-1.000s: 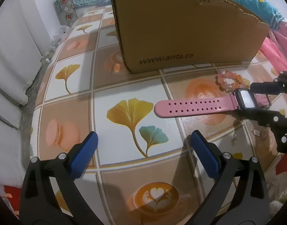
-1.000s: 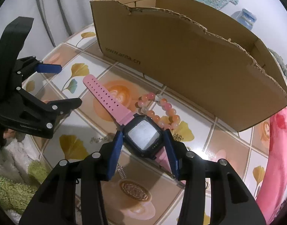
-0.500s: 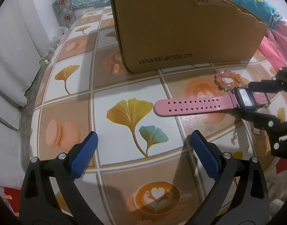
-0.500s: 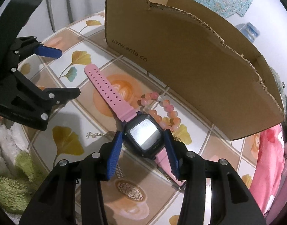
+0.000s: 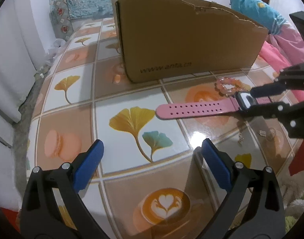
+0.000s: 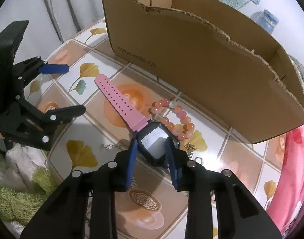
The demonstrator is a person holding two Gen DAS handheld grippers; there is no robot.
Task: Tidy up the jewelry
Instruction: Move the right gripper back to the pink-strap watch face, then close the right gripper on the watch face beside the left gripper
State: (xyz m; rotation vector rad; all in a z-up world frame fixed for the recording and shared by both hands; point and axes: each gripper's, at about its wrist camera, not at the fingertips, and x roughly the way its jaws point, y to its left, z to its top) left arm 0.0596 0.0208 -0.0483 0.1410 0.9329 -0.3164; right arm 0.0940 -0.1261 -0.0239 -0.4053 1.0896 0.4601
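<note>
On the near wall of the cardboard box (image 5: 183,45) reads "www.anta.cn". The right tongs (image 6: 152,149), wider a second ago, are closing on the pink watch (image 6: 156,142), pads against its case. The left tongs (image 5: 152,159) hang open over the bench (image 5: 120,91).

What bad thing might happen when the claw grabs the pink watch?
The right claw is closing on the watch by its smooth case sides, so it might slip out. The long pink strap hangs free and might snag the bead bracelet touching the case, or catch the cardboard box wall.
</note>
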